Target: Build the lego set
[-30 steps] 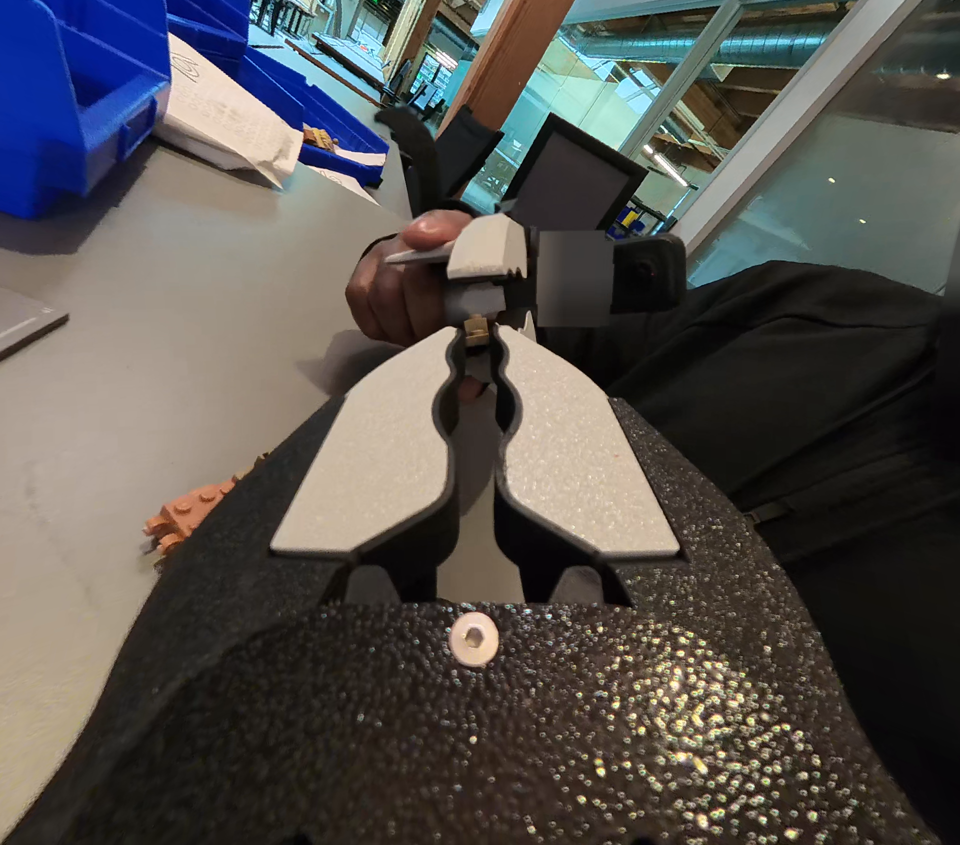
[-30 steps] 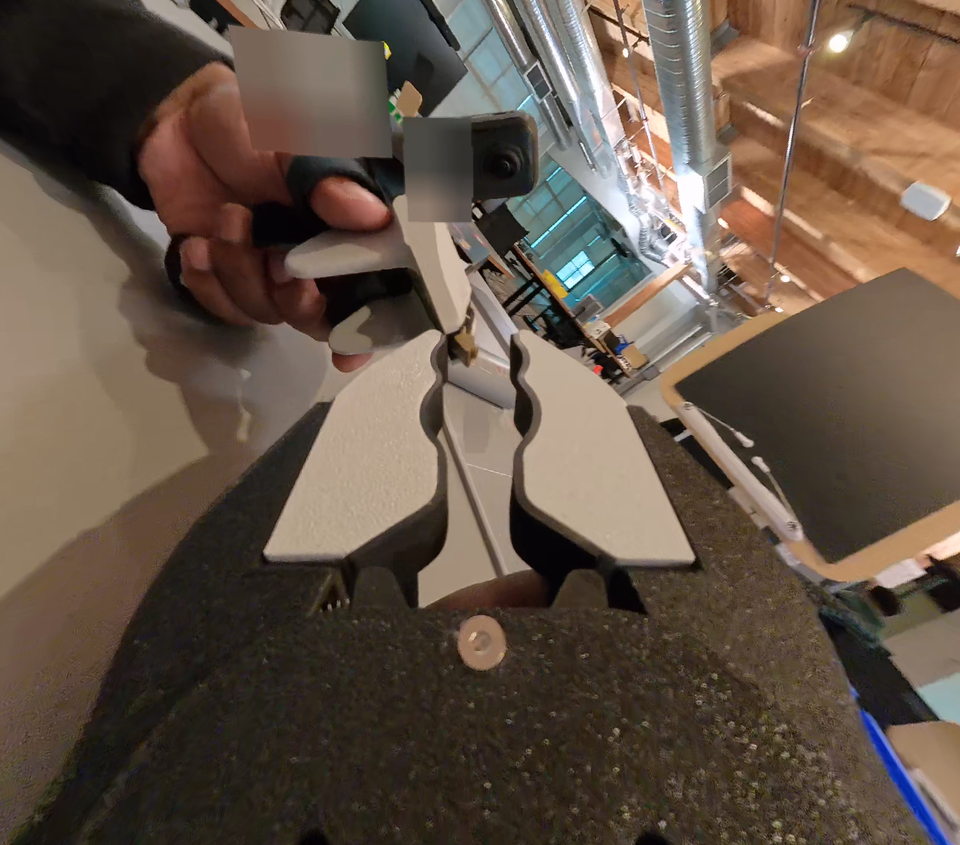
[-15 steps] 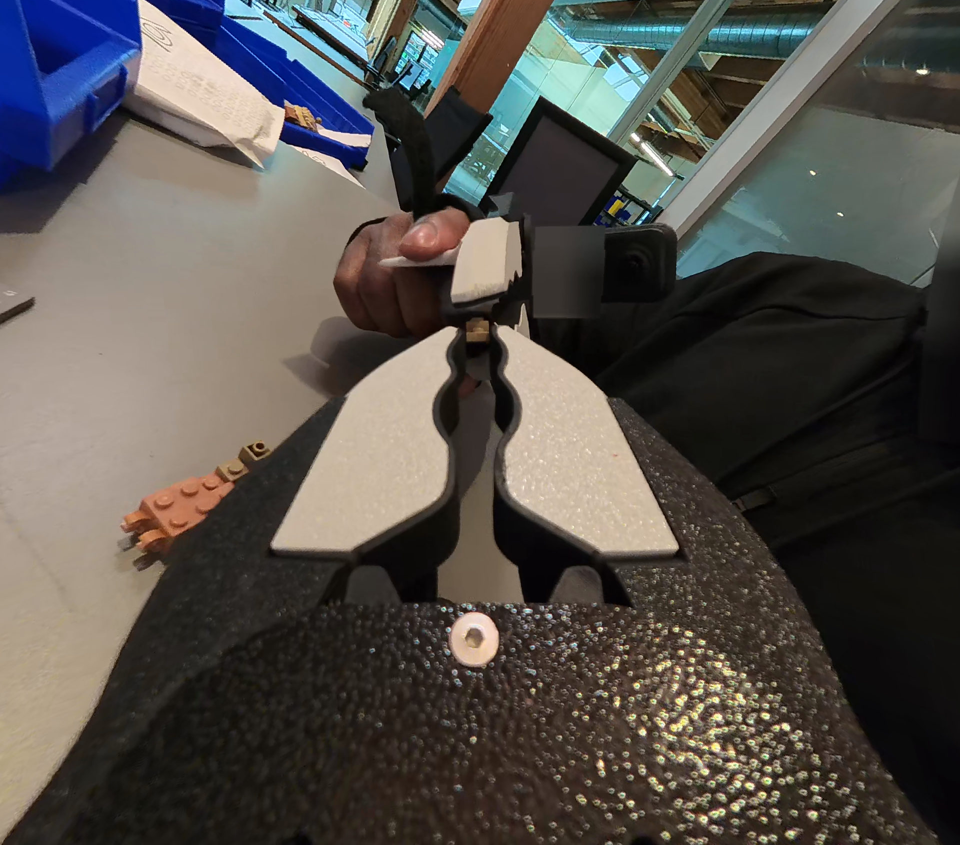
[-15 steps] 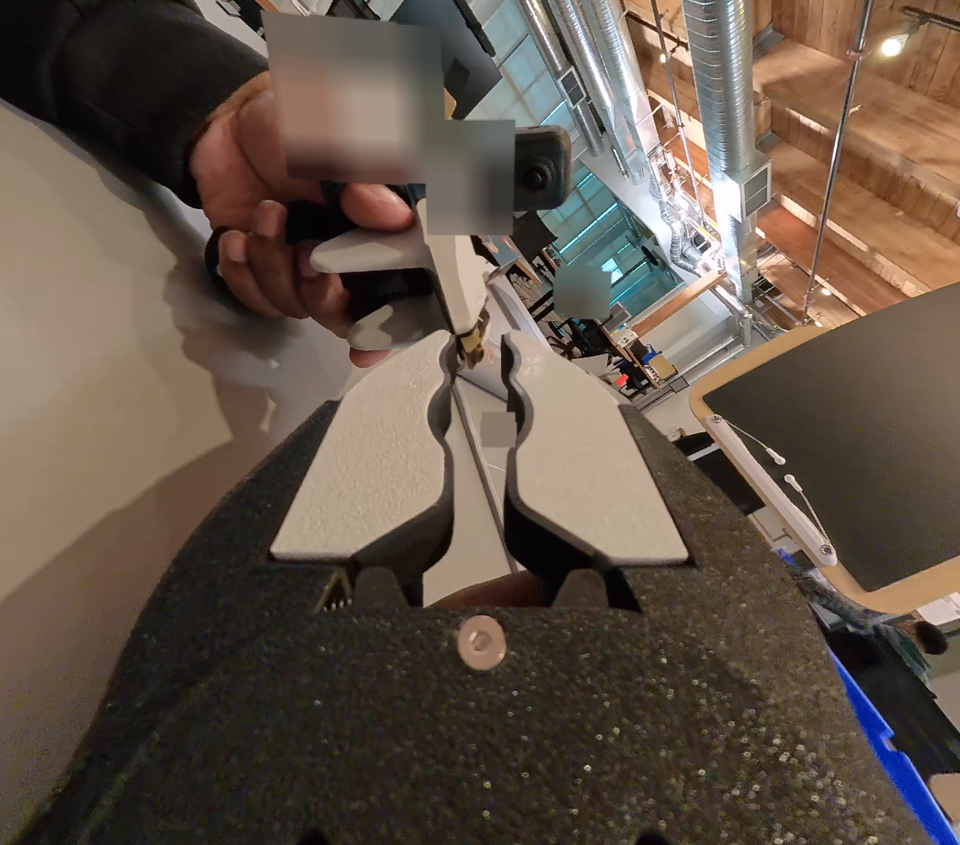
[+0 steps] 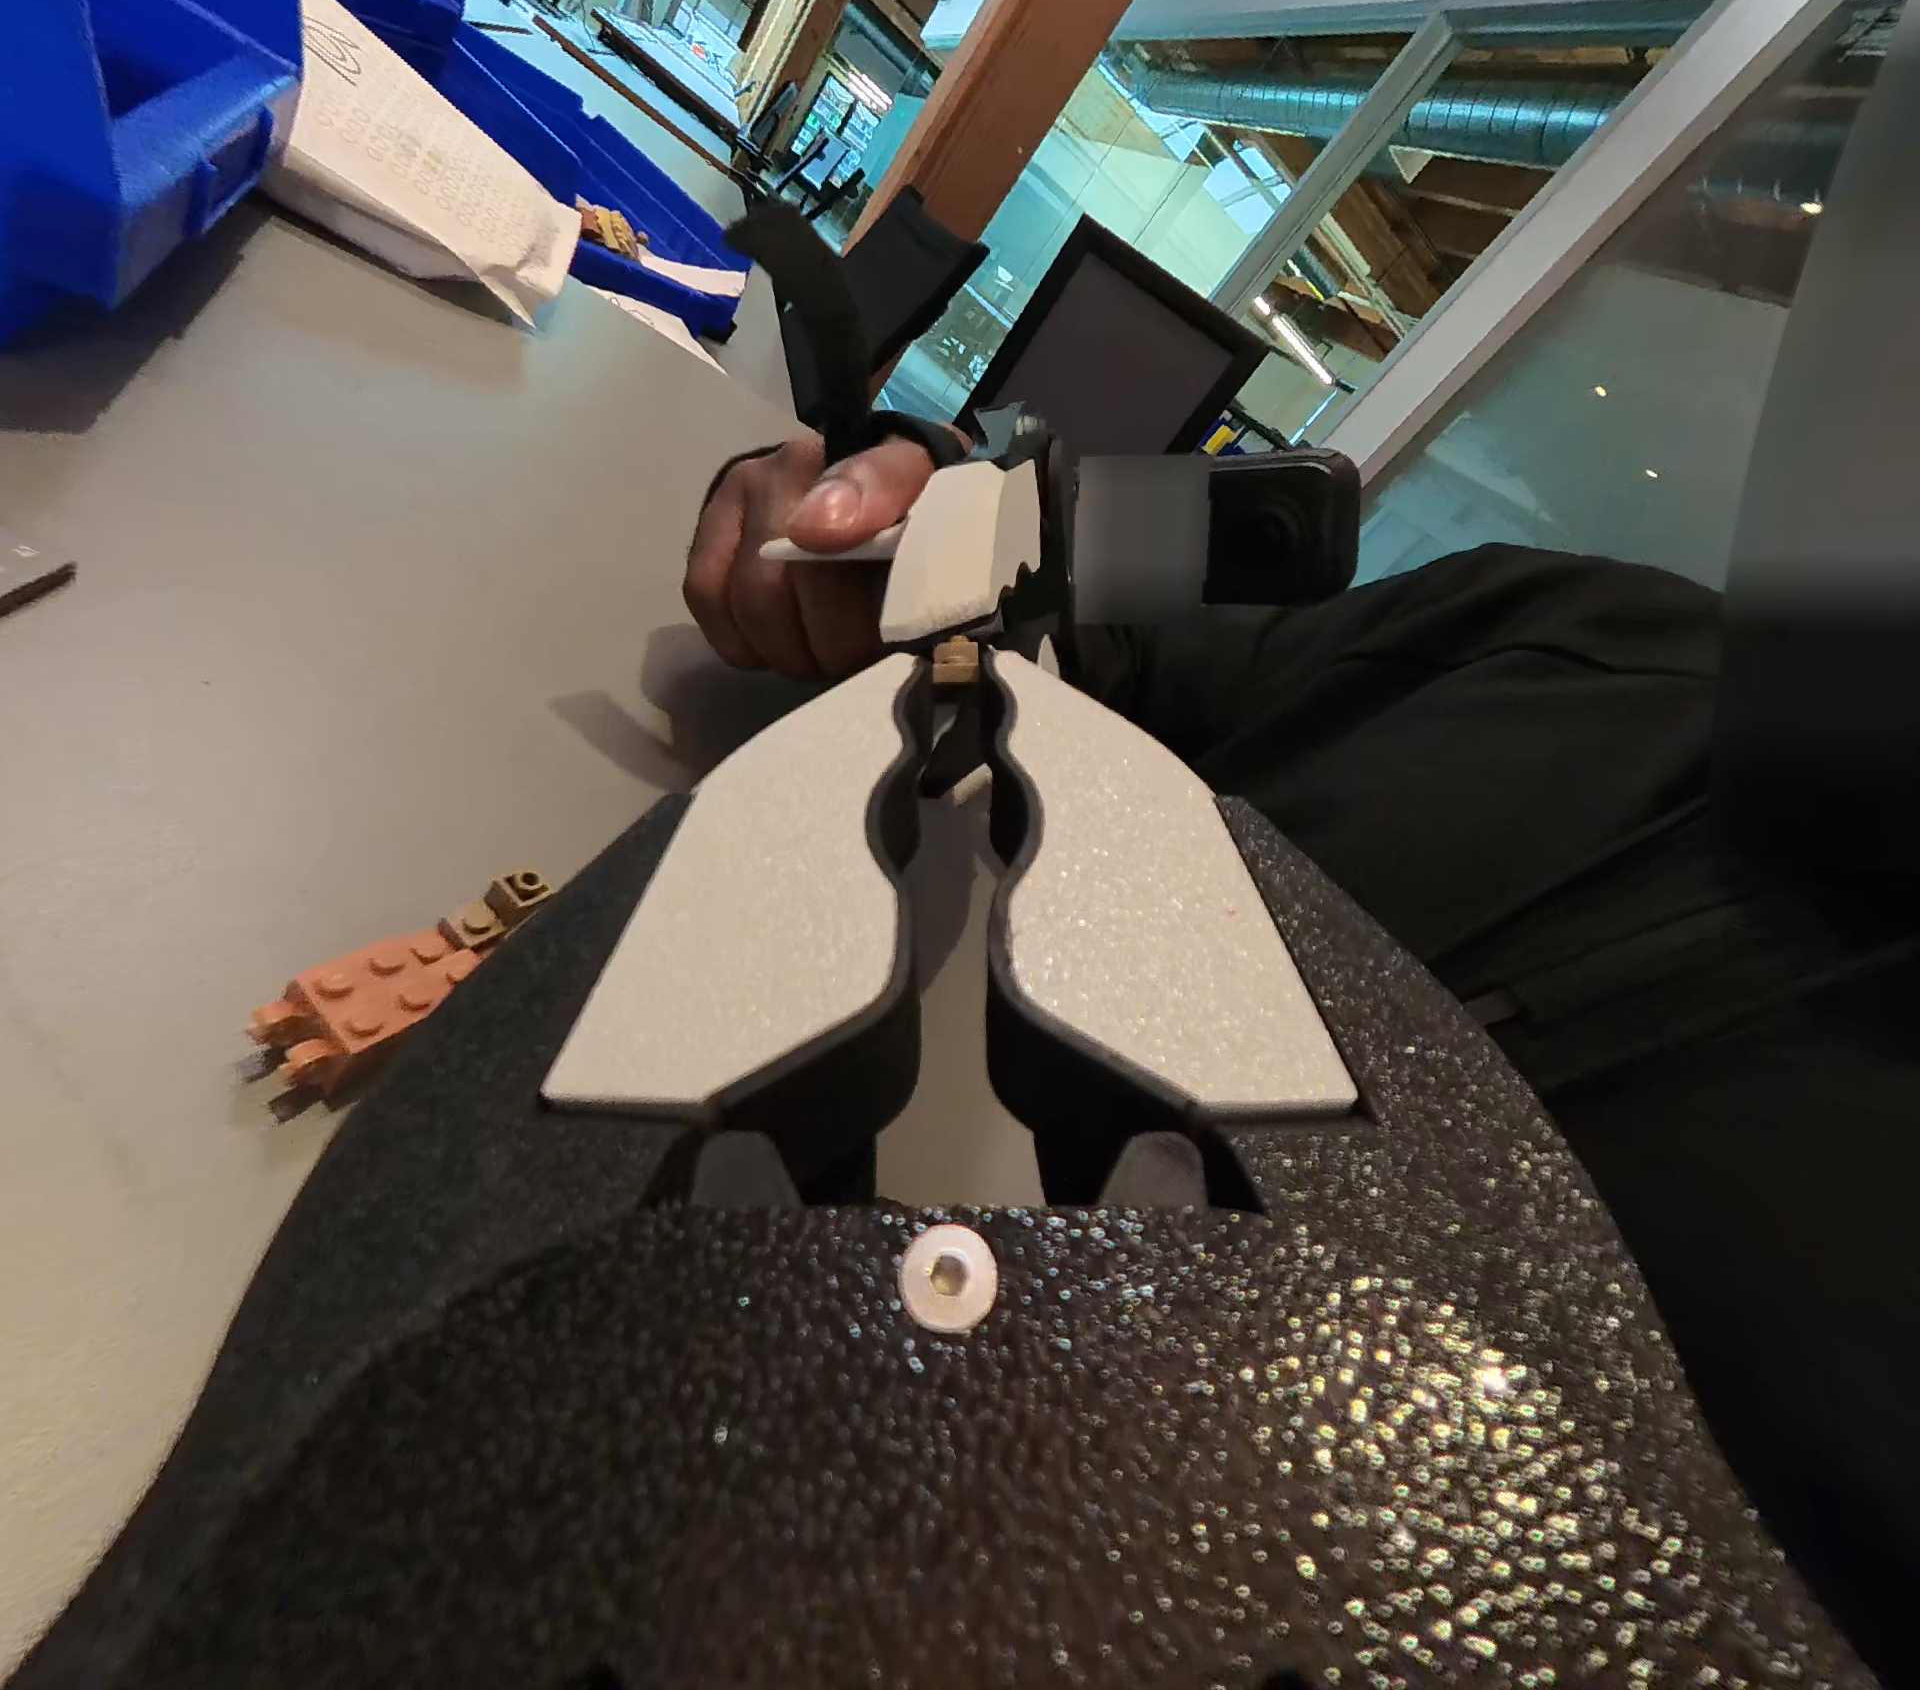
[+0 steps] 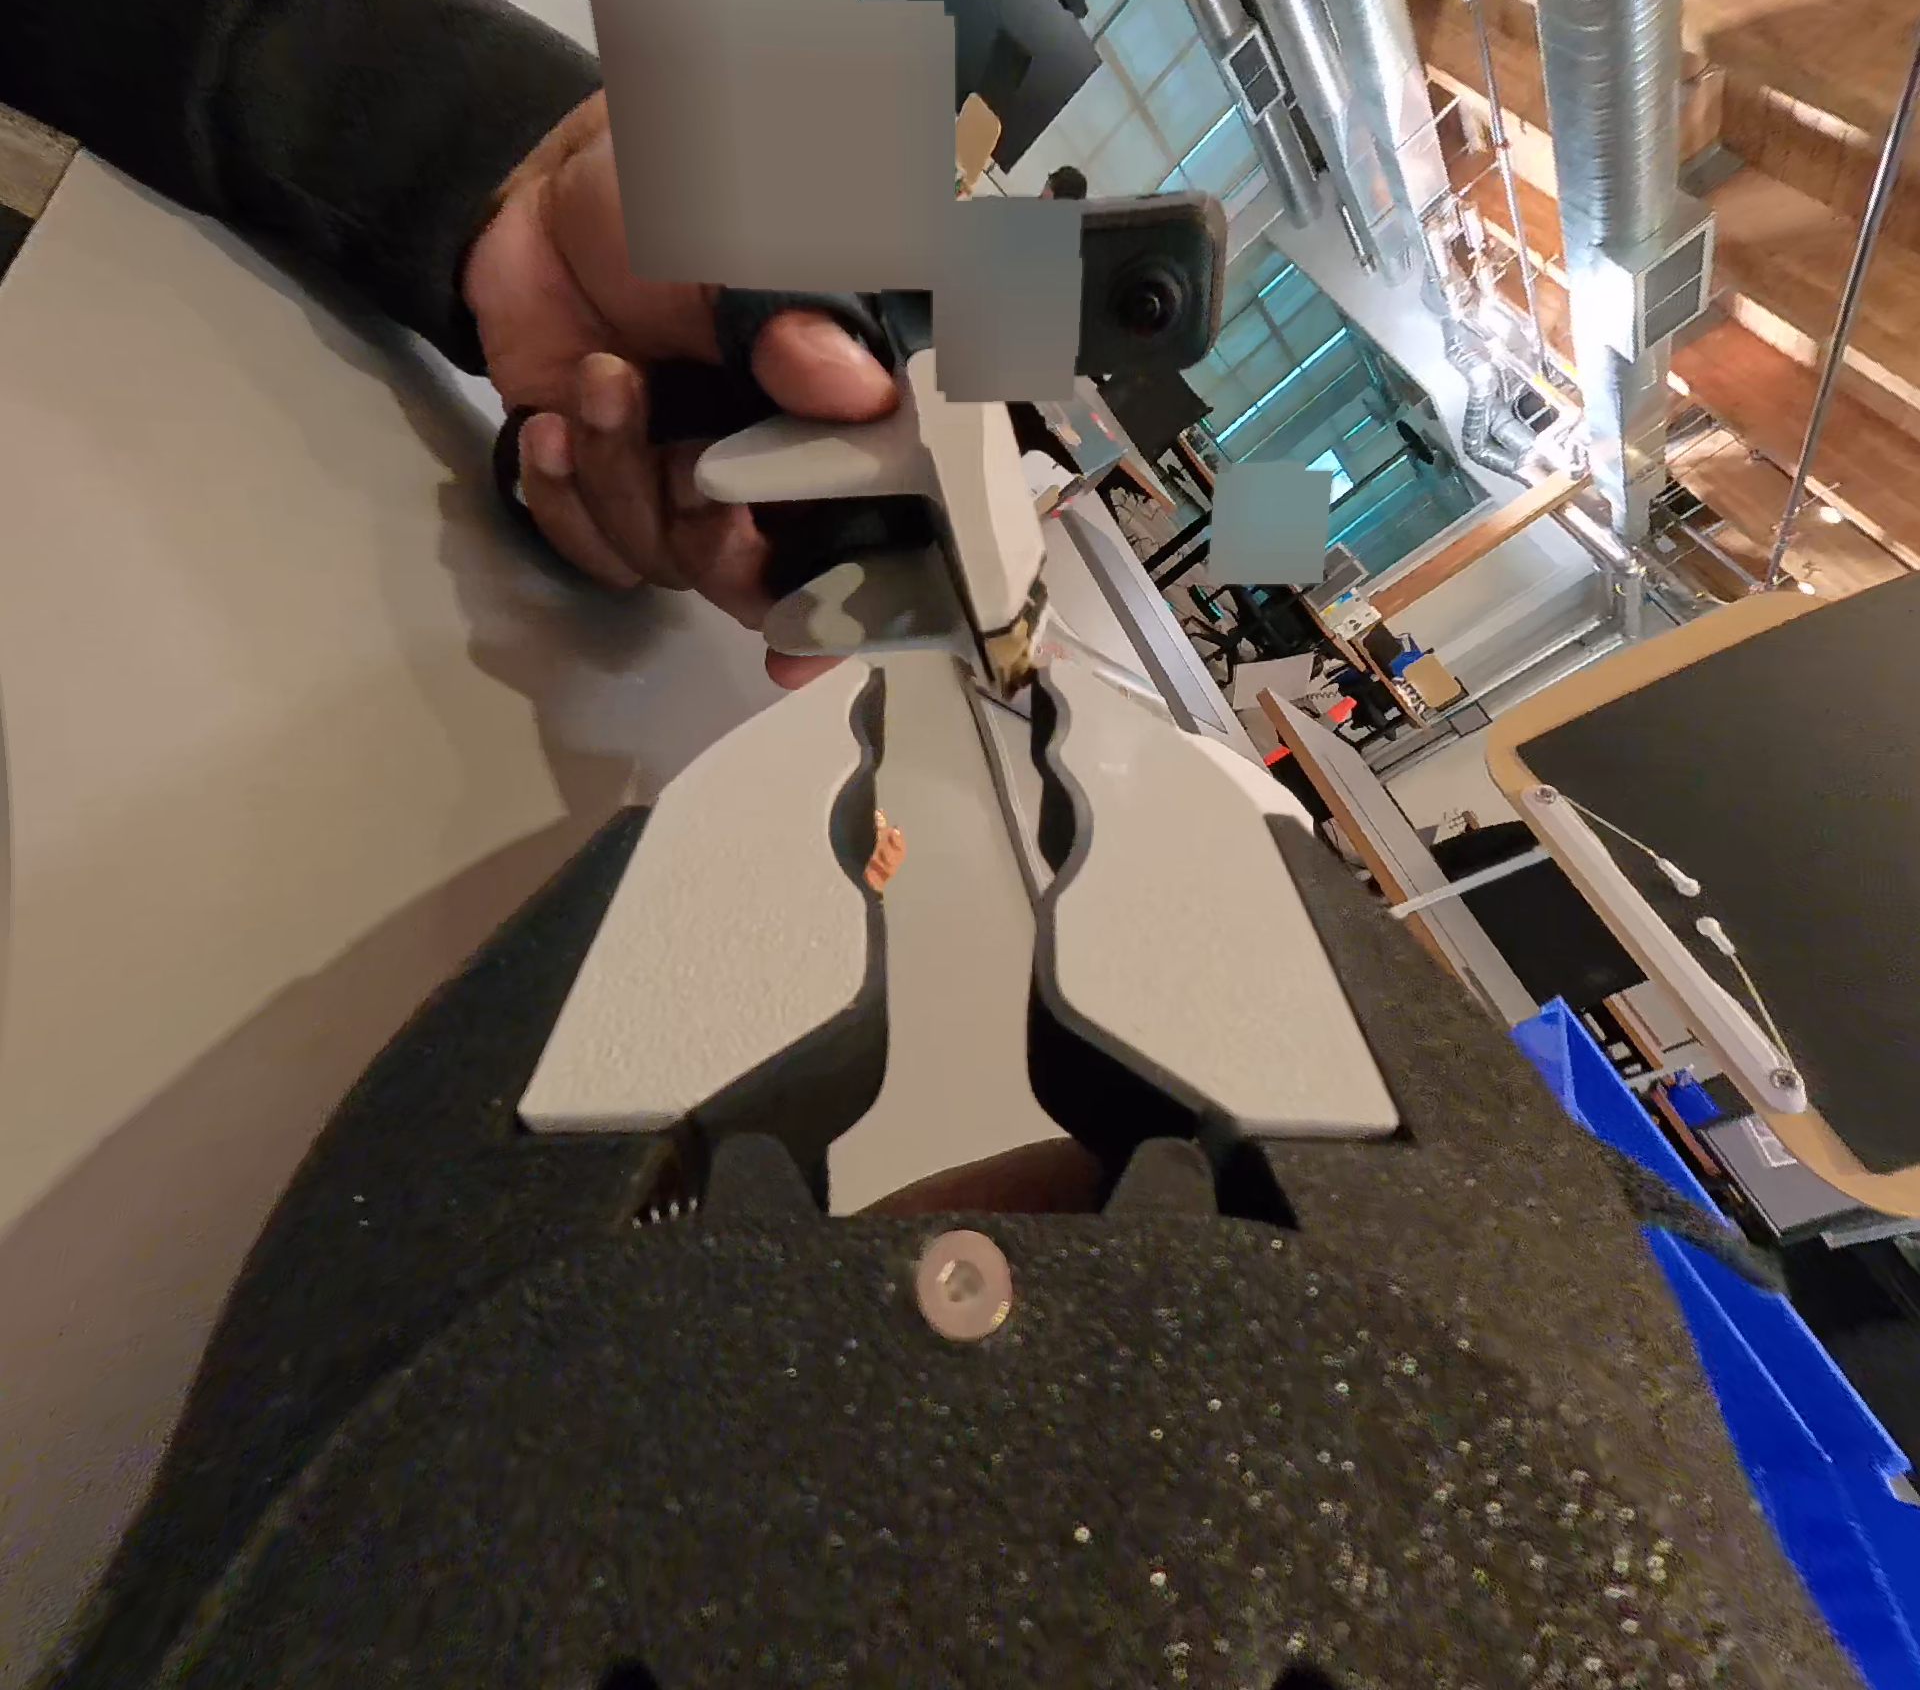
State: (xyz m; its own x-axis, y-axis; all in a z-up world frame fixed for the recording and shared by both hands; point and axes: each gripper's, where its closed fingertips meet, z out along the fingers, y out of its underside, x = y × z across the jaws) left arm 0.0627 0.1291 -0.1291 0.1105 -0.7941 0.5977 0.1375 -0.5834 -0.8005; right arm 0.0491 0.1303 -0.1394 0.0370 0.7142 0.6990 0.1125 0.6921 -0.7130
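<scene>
1. While the left gripper [image 5: 953, 690] is pinched almost shut on the tan brick [image 5: 954, 664], keep that pinch square. The piece is tiny and would probably twist out.
2. Right gripper [image 6: 956, 682] meets the tan brick tip to tip. Its jaws are apart and not clamping, and the brick sits off-centre by one fingertip.
3. Orange plate [image 5: 364, 996] lies on the table [image 5: 312, 549], below-left of the tan brick; blue bins [image 5: 135, 82] are far behind-left.
4. Versus half a second ago, the right jaws are wider and the left hold is unchanged.

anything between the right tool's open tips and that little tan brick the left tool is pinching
Nothing visible does. The tan brick sits in the left tool, right by the tips of the open right tool, close to its right tip, with no other thing between.
</scene>
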